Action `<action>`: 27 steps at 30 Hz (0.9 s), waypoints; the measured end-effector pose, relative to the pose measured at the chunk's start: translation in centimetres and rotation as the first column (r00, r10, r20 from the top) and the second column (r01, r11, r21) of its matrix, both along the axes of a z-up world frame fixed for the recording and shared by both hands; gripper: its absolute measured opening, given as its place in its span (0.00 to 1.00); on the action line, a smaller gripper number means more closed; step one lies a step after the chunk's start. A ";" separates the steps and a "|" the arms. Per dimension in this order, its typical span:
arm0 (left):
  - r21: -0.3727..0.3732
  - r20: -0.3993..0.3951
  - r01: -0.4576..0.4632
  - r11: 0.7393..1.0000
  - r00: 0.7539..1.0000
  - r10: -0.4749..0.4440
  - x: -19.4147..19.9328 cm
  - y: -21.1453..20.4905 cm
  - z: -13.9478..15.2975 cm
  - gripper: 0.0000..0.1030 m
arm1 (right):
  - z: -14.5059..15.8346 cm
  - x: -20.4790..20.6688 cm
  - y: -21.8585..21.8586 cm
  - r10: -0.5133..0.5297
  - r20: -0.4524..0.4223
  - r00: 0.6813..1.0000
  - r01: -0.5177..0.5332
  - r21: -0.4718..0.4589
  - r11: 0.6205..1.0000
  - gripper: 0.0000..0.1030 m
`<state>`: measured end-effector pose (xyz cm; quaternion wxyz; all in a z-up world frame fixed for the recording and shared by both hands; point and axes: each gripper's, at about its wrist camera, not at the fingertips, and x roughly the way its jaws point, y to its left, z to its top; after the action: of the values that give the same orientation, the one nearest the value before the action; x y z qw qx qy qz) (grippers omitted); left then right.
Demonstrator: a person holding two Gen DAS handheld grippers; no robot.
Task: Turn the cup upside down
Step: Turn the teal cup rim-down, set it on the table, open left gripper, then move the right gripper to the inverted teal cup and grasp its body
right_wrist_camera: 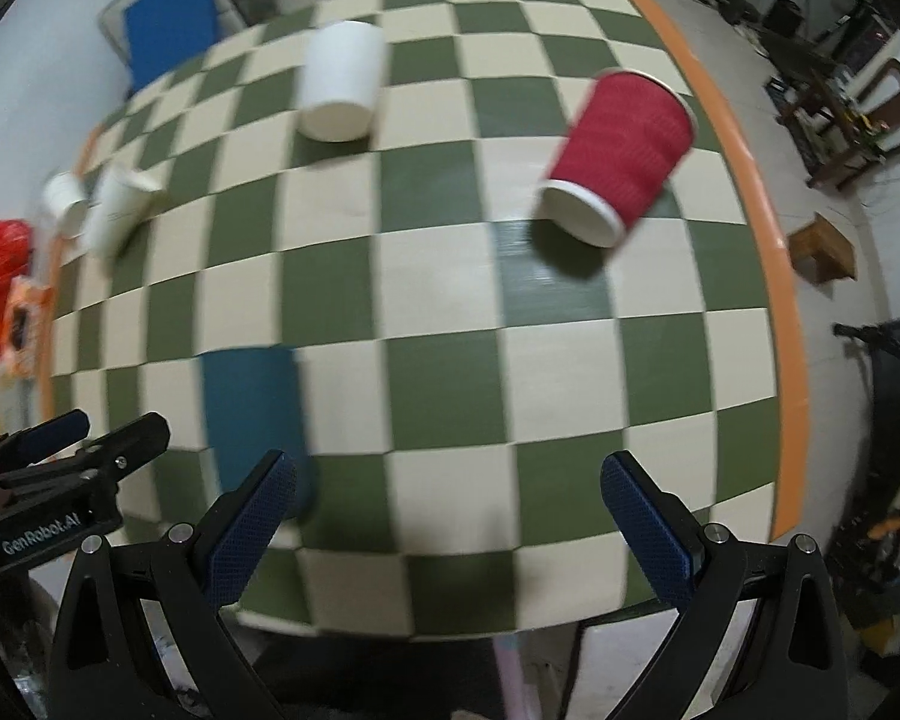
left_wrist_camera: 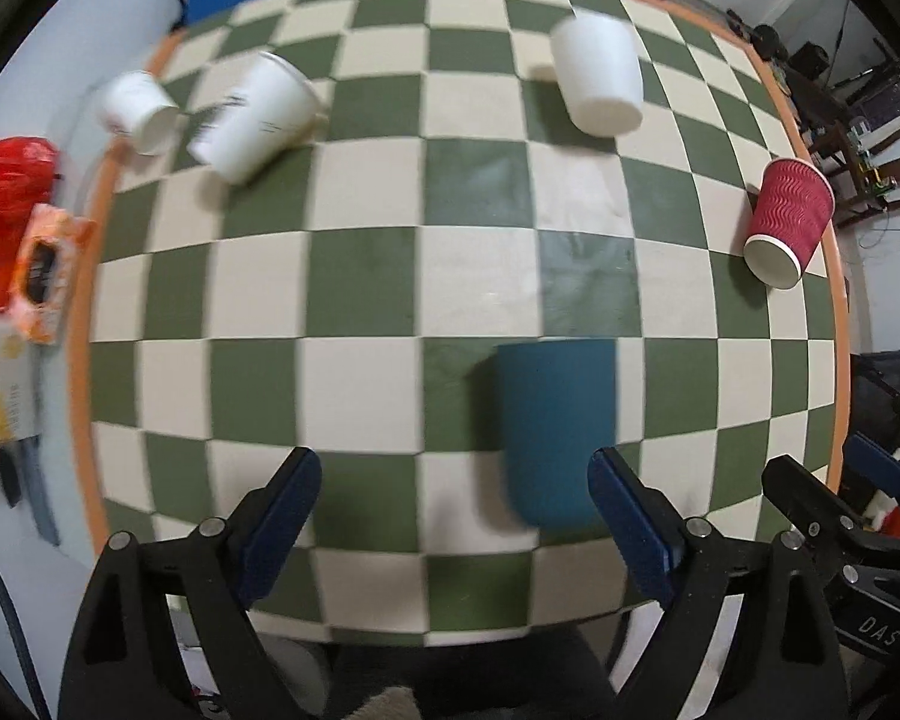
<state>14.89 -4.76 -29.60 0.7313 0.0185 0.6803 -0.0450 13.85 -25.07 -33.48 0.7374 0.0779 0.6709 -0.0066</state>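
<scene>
Checkered worktop (left_wrist_camera: 366, 276) seen from above. Far left: two white cups (left_wrist_camera: 141, 111), (left_wrist_camera: 258, 117) side by side. Far centre: a third white cup (left_wrist_camera: 597, 75). Right edge: red ribbed cup (left_wrist_camera: 789, 222). Near centre: blue cup (left_wrist_camera: 555, 432), blurred, just ahead of the left gripper (left_wrist_camera: 456, 510), fingers spread wide, holding nothing. Right gripper (right_wrist_camera: 447, 516): fingers likewise released, the blue cup near its left finger.

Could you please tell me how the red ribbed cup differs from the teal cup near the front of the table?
The red cup has a wavy ribbed wall and a white rim; the teal cup looks plain and single-coloured. The red cup stands near the table's orange edge, while the teal cup stands closest to the cameras. Both appear to rest on the checkered cloth, untouched.
</scene>
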 end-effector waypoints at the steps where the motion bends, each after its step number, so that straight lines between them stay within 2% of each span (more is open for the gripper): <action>1: 0.009 0.015 -0.002 1.000 1.000 0.002 -0.5 0.6 0.6 0.88 | 0.4 -0.3 0.5 0.006 0.005 1.000 -0.006 0.008 1.000 1.00; 4: 0.019 0.052 -0.005 1.000 0.999 0.004 -1.4 2.0 1.7 0.88 | 1.8 -1.6 2.7 0.030 0.019 0.999 -0.031 0.035 0.999 1.00; 8: -0.008 0.085 -0.011 1.000 0.996 0.012 -2.7 3.5 3.1 0.88 | 3.7 -3.1 5.1 0.041 0.030 0.999 -0.043 0.061 0.997 1.00; 14: -0.041 0.123 -0.004 0.999 0.992 0.009 -3.8 5.7 5.2 0.88 | 6.6 -4.8 7.9 0.044 0.071 0.997 -0.048 0.057 0.997 1.00; 17: -0.039 0.156 -0.017 0.999 0.988 0.022 -3.9 7.2 5.9 0.88 | 7.0 -4.9 8.4 0.025 0.085 0.996 -0.030 0.053 0.998 1.00; 19: -0.018 0.173 -0.034 0.999 0.984 0.036 -3.6 8.0 5.8 0.89 | 5.9 -4.3 8.2 -0.016 0.074 0.997 0.011 0.073 0.997 1.00; 20: -0.012 0.167 -0.045 0.999 0.985 0.046 -3.3 8.5 5.3 0.92 | 5.1 -3.9 8.0 -0.036 0.063 0.997 0.030 0.091 0.995 0.98; 22: -0.005 0.154 -0.079 0.997 0.985 0.079 -2.8 9.5 4.2 0.97 | 3.0 -2.9 7.9 -0.071 0.024 0.997 0.068 0.111 0.991 0.89; 24: 0.007 0.141 -0.108 0.994 0.984 0.106 -2.3 10.2 2.7 0.97 | 0.6 -1.8 8.0 -0.087 -0.016 0.996 0.088 0.123 0.989 0.81; 27: 0.025 0.110 -0.137 0.990 0.985 0.134 -1.6 11.0 0.6 0.97 | -2.4 -0.4 8.4 -0.083 -0.070 0.994 0.092 0.121 0.988 0.75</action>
<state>13.26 6.22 -28.96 0.7679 -0.0135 0.6402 0.0171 13.46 -16.63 -35.91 0.7079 0.1526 0.6896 0.0001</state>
